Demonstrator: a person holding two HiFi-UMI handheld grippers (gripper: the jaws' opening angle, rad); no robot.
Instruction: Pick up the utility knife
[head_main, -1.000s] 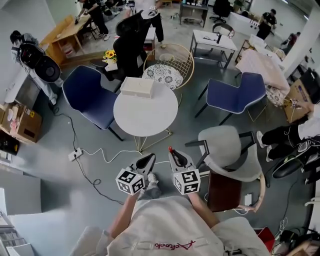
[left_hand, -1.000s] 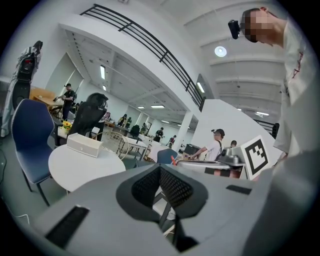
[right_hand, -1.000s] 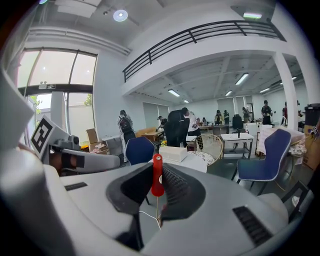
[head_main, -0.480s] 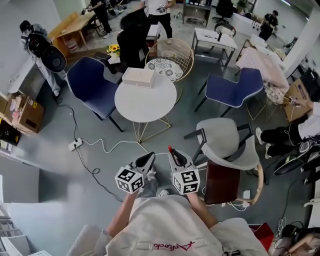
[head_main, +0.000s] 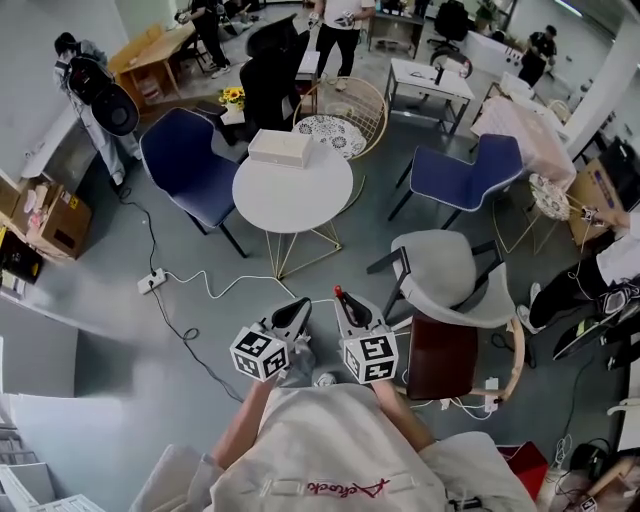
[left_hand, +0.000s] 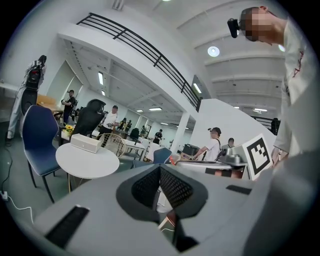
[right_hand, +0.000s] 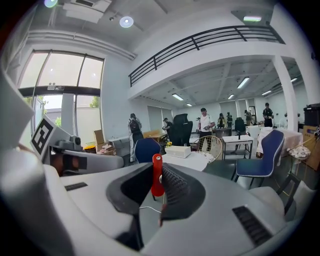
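The knife (right_hand: 157, 175) is red and stands upright between the 2 pads of the right claw (head_main: 344, 303). Its rounded end pokes up past the jaw tips at 12 o'clock. The claw is clamped narrowly on it, the ribbed right pad tight against the red body, and the knife is carried in the air, clear of any surface. In the head view only the red tip shows, at the claw's front end.

The left claw (head_main: 300, 308) sits just beside it at 9 o'clock. Its 2 pads meet at the tips with nothing between them. Both claws point toward 12 o'clock, nearly level, with 1 marker cube (head_main: 259, 355) behind the left and another (head_main: 370, 358) behind the right, close in front of the person's chest.

From the claws, a round white table (head_main: 290, 205) stands at 12 o'clock, well apart, with a white box (head_main: 280, 148) on its far edge. A grey chair (head_main: 450, 285) is near at 2 o'clock. A blue chair (head_main: 185, 170) stands at 10 o'clock beside the table and a 2nd blue chair (head_main: 470, 180) at 1 o'clock. A white cable runs over the floor to a power strip (head_main: 152, 281) at 9 o'clock.
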